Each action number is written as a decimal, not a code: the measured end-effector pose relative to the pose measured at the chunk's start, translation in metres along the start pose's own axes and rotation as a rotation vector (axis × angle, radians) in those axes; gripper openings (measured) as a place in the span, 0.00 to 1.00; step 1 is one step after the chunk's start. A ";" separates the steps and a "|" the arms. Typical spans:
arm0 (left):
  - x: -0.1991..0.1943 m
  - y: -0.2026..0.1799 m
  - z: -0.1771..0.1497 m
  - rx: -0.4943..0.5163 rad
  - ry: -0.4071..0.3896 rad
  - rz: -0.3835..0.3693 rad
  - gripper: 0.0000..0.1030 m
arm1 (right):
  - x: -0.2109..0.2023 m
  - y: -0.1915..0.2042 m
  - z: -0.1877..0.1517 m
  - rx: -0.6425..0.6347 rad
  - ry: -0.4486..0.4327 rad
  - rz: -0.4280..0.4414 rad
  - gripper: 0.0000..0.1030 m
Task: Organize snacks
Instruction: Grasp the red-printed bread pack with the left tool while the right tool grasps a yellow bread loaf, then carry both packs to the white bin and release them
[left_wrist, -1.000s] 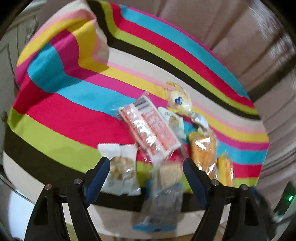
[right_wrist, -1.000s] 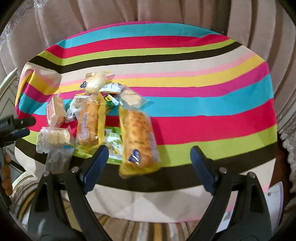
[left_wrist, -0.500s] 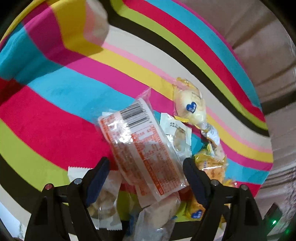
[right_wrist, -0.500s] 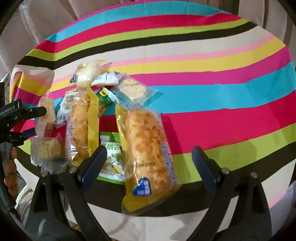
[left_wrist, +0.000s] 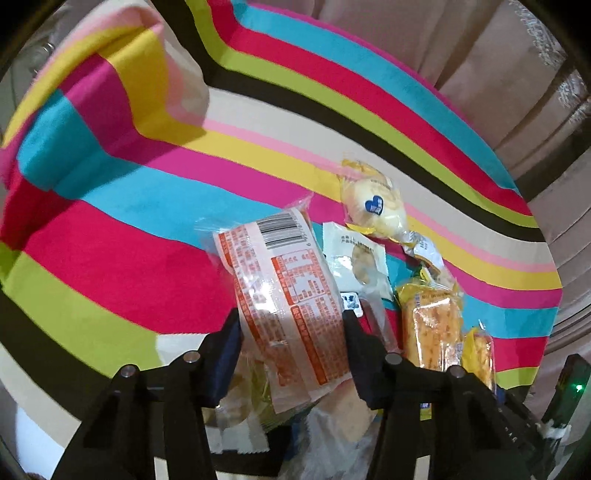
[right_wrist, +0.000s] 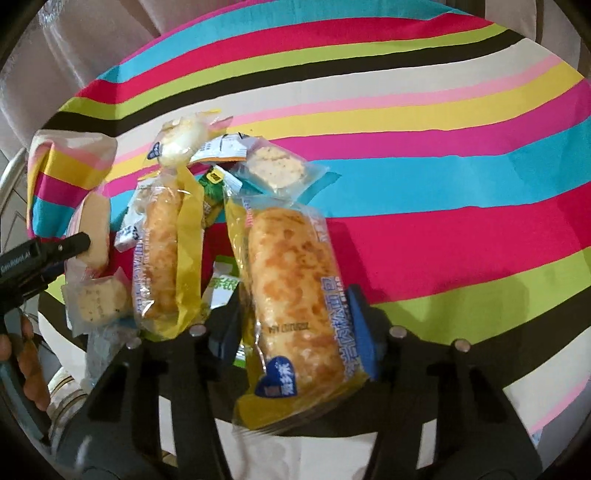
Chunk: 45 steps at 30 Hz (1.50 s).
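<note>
A pile of wrapped snacks lies on a striped tablecloth. My left gripper is closing, and its pads press the sides of an orange-printed packet with a barcode. In the right wrist view my right gripper is closing too, its blue pads squeezing a large bread in a yellow wrapper. The left gripper's finger shows at that view's left edge, against the same orange-printed packet.
Around the held packets lie a round bun with a blue heart, a second yellow-wrapped bread, a cracker packet, a green packet and a small cake packet. The cloth's corner is folded up. Curtains hang behind.
Both grippers came down onto the pile. The left jaws narrowed around the orange-printed packet, the right jaws around the big yellow-wrapped bread.
</note>
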<state>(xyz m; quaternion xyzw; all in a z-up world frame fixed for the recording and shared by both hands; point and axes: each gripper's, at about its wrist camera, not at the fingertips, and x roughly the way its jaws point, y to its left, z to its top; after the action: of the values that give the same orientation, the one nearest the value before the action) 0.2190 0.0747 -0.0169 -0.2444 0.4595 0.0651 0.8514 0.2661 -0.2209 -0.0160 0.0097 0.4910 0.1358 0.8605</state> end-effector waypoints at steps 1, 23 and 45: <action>-0.005 0.000 -0.002 0.006 -0.017 0.011 0.51 | -0.003 -0.001 -0.001 0.005 -0.008 0.014 0.54; -0.075 -0.060 -0.023 0.164 -0.207 -0.053 0.51 | -0.082 -0.044 -0.019 0.125 -0.174 0.161 0.53; -0.043 -0.237 -0.125 0.568 0.102 -0.376 0.51 | -0.153 -0.174 -0.084 0.344 -0.219 0.001 0.53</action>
<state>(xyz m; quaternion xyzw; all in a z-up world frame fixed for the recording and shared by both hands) 0.1804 -0.1869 0.0452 -0.0807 0.4481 -0.2357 0.8586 0.1606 -0.4349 0.0430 0.1713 0.4106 0.0484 0.8943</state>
